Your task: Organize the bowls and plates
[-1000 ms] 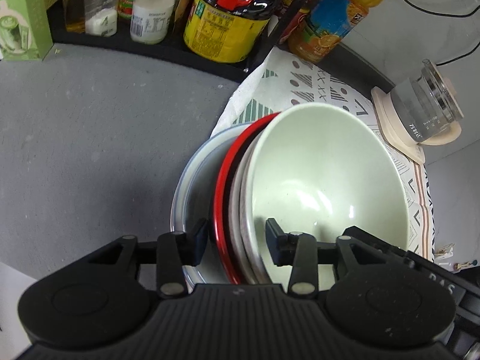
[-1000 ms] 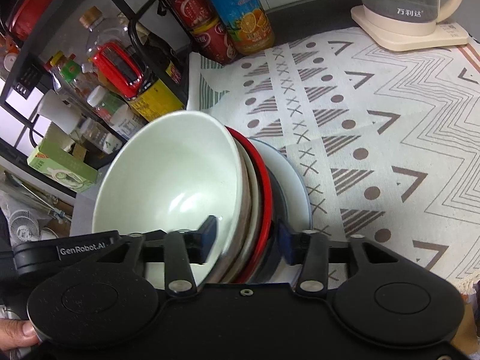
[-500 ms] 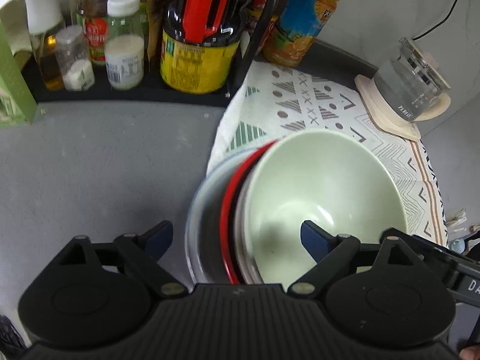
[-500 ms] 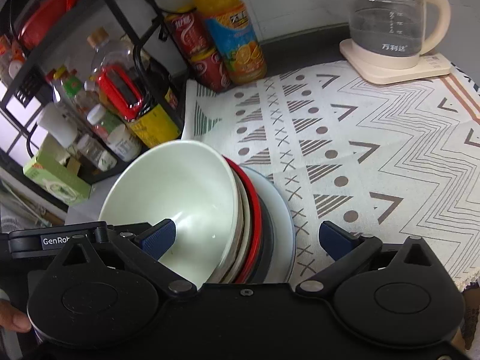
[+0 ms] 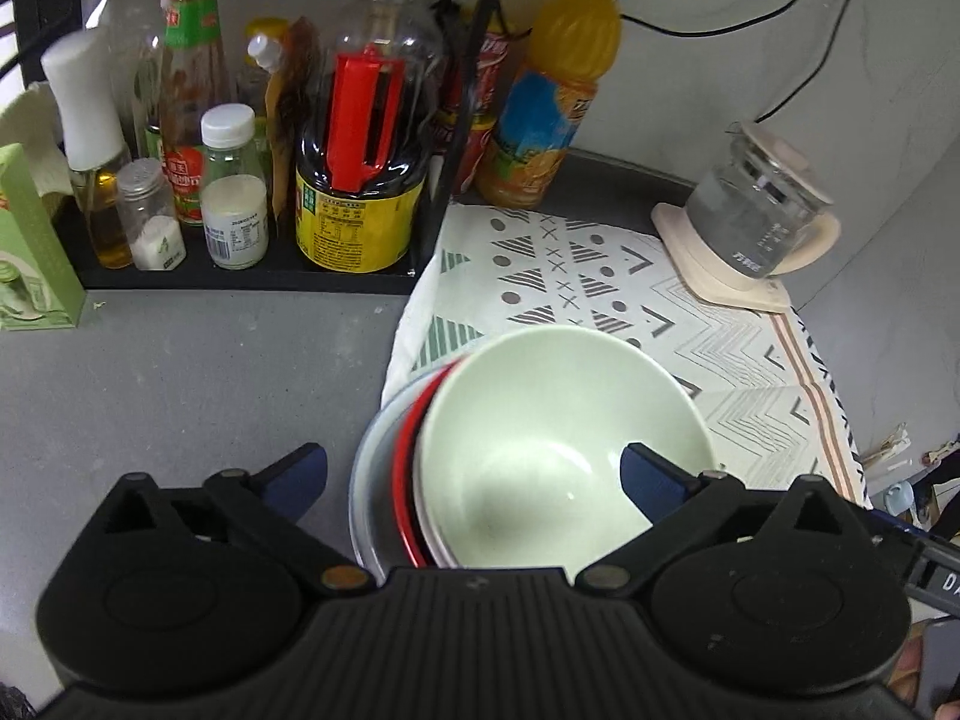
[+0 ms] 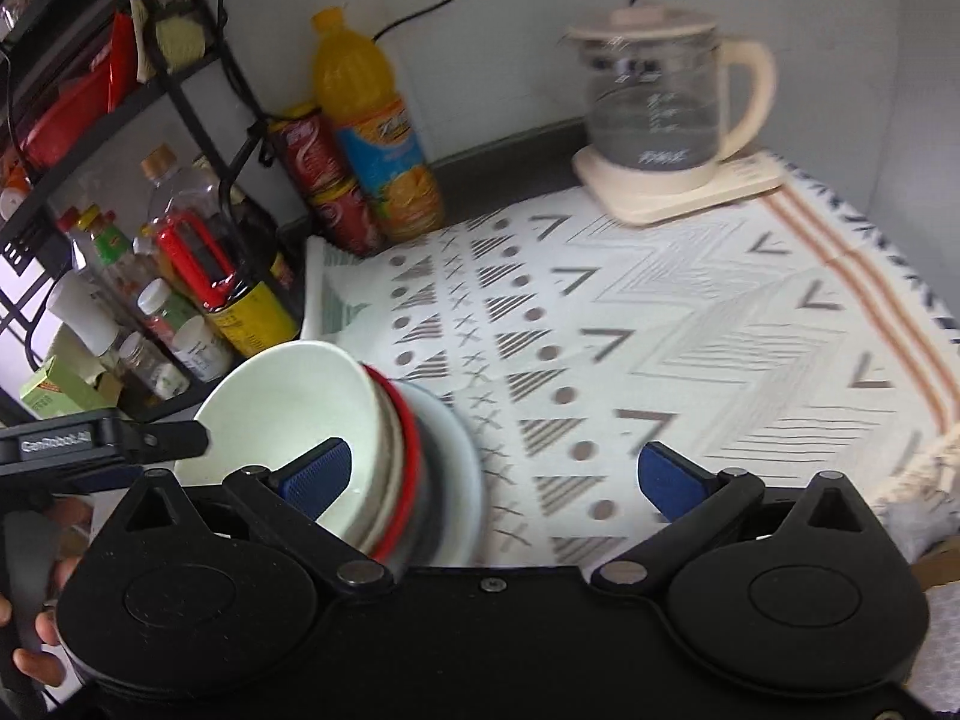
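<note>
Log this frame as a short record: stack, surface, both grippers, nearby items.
stack: pale green bowl on top, nested over a red-rimmed dish and a white plate
surface: patterned mat, stack at its edge
left gripper: jaws opening, astride the stack, pads clear
right gripper: open, holding nothing
nearby: glass kettle, orange juice bottle, soy sauce bottle

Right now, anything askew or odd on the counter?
Yes: the stack of nested dishes is skewed. The green bowl on top sits off-centre and tilted, with the red rim and plate edges fanned out on one side.
</note>
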